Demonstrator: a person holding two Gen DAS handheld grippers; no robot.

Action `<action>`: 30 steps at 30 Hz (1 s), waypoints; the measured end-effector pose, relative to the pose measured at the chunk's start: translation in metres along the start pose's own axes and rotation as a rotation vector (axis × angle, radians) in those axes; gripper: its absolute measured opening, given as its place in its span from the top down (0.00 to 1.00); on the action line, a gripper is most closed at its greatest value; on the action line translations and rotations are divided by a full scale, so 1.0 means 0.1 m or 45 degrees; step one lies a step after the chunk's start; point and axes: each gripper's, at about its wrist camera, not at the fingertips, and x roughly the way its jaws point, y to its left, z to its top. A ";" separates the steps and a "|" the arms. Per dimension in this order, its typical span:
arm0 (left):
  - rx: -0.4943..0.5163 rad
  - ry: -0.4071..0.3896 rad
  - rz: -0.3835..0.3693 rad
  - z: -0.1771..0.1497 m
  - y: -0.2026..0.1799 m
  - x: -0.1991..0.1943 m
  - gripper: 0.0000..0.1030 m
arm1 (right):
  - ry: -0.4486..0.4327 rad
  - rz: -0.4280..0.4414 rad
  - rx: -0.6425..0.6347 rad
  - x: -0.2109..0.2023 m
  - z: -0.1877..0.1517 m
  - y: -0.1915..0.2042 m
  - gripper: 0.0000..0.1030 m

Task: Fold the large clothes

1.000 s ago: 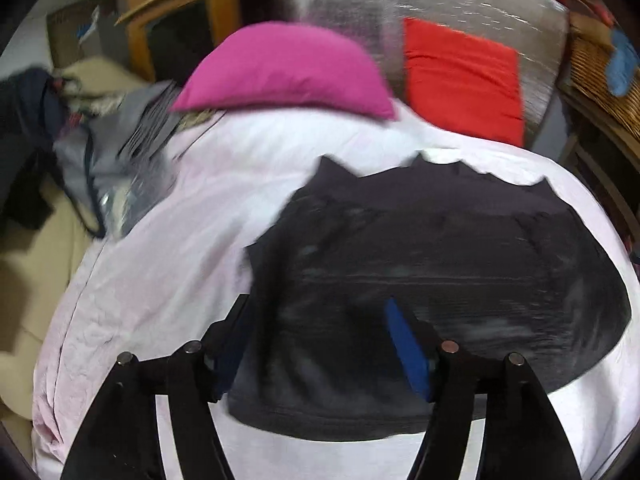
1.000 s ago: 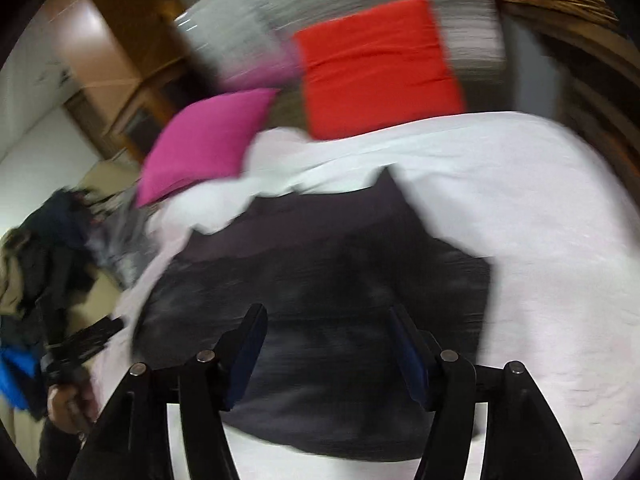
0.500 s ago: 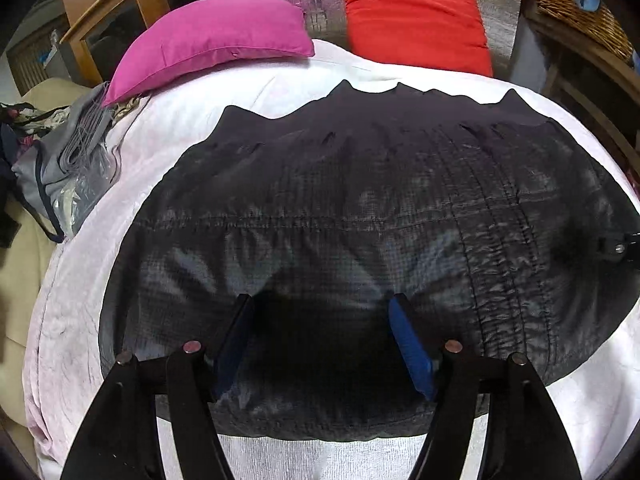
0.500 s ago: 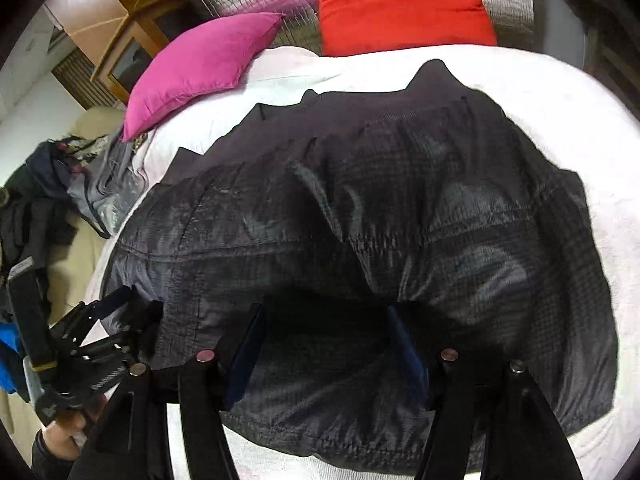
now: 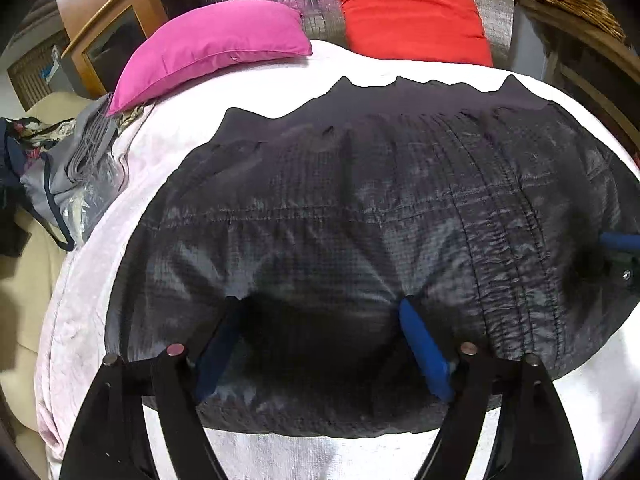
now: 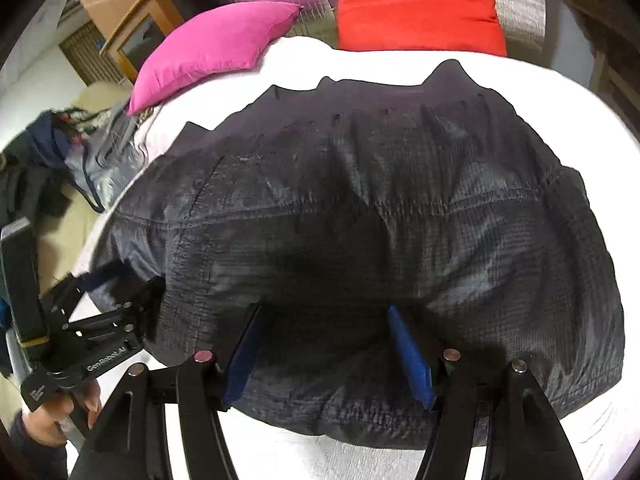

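1. Fingers of the left gripper (image 5: 320, 340) stand wide, their blue pads (image 5: 424, 354) sunk into the near part of the black garment (image 5: 360, 208); the jaws have just been opening, with cloth lying between them but no pinch visible.
2. Fingers of the right gripper (image 6: 322, 344) stand fairly wide as well, resting on the same garment near its front hem; whether the pads press the cloth cannot be told.
3. Compared with a second ago, both views have closed in on the garment, which now fills most of each frame and lies spread ahead of the fingers on the white bed (image 5: 100, 300).
4. Beyond the garment's far edge lie a pink pillow (image 5: 212, 48) and a red cushion (image 5: 412, 12); a heap of other clothes (image 5: 68, 184) sits to the left of the left fingers.
5. Judgement: the garment appears laid flat and released, so the first fold is likely still ahead.
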 end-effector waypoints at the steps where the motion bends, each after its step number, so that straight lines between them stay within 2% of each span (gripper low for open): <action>1: -0.021 0.004 -0.008 0.01 0.03 -0.04 0.21 | 0.002 0.011 0.017 -0.05 0.04 0.00 0.35; 4: -0.033 -0.028 -0.016 0.02 0.07 -0.21 0.21 | -0.062 0.019 0.035 -0.24 0.25 0.00 0.35; 7: -0.008 -0.056 -0.025 0.01 0.01 -0.29 0.21 | -0.070 0.025 0.031 -0.25 0.50 0.04 0.34; 9: -0.002 -0.054 -0.039 0.00 -0.01 -0.28 0.21 | -0.049 -0.009 0.011 -0.14 0.63 0.07 0.34; 10: -0.001 -0.049 -0.037 0.00 -0.01 -0.25 0.21 | -0.028 -0.062 0.009 -0.03 0.70 0.06 0.34; 13: -0.020 -0.021 -0.051 -0.02 0.00 -0.13 0.21 | 0.078 -0.154 0.018 0.32 0.73 -0.01 0.34; 18: -0.006 0.003 -0.043 -0.03 -0.03 -0.02 0.20 | 0.084 -0.261 -0.047 0.44 0.71 0.08 0.32; 22: -0.033 -0.028 -0.054 -0.04 0.06 -0.18 0.20 | 0.030 -0.194 -0.011 0.13 0.62 0.05 0.32; 26: -0.109 -0.090 -0.015 -0.11 0.35 -0.33 0.20 | -0.039 -0.123 -0.002 -0.29 0.29 -0.01 0.32; 30: -0.125 0.002 0.039 -0.21 0.47 -0.07 0.20 | -0.011 -0.134 0.037 -0.30 0.00 -0.19 0.32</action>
